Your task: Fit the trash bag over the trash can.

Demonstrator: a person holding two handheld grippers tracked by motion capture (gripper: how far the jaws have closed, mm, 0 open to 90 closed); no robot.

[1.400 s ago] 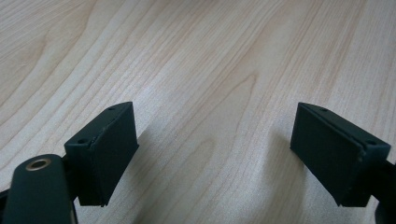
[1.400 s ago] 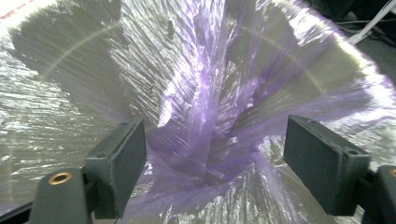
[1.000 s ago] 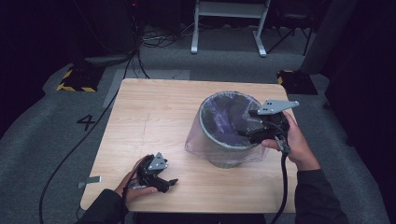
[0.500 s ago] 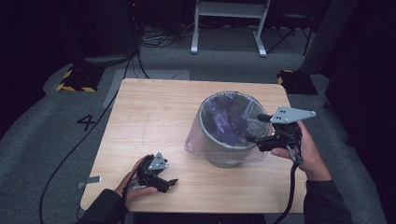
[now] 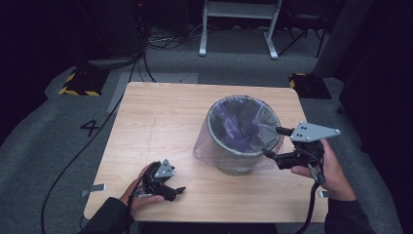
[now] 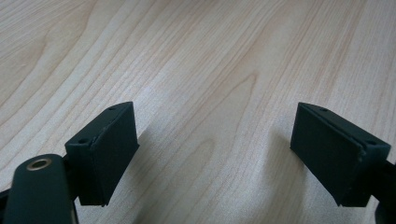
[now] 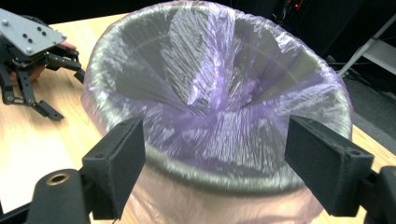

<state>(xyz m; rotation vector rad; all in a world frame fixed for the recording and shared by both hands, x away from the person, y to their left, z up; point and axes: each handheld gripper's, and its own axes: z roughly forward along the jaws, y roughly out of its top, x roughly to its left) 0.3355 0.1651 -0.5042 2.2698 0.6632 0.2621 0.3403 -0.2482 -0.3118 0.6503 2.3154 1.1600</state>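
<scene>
A grey bin (image 5: 229,163) lined with a thin purple bag (image 5: 238,119) stands right of the middle of the wooden table (image 5: 160,117). The bag's edge is folded over the rim and hangs down the outside. My right gripper (image 5: 272,141) is just right of the bin at rim height, open, with its jaws pointing at the rim. In the right gripper view the bin (image 7: 219,93) sits beyond the open right gripper (image 7: 215,158), with nothing between the pads. My left gripper (image 5: 178,192) rests open on the table near the front left, and the left gripper view (image 6: 215,144) has bare wood between its jaws.
The left gripper (image 7: 64,93) lies on the table beyond the bin's left side in the right gripper view. Cables trail from both grippers off the table's front edge. A white stand (image 5: 238,29) and yellow-black floor blocks (image 5: 78,83) lie beyond the table.
My right gripper has drawn back from above the bin's rim to the right and toward the front edge. The left gripper and the bin have stayed put.
</scene>
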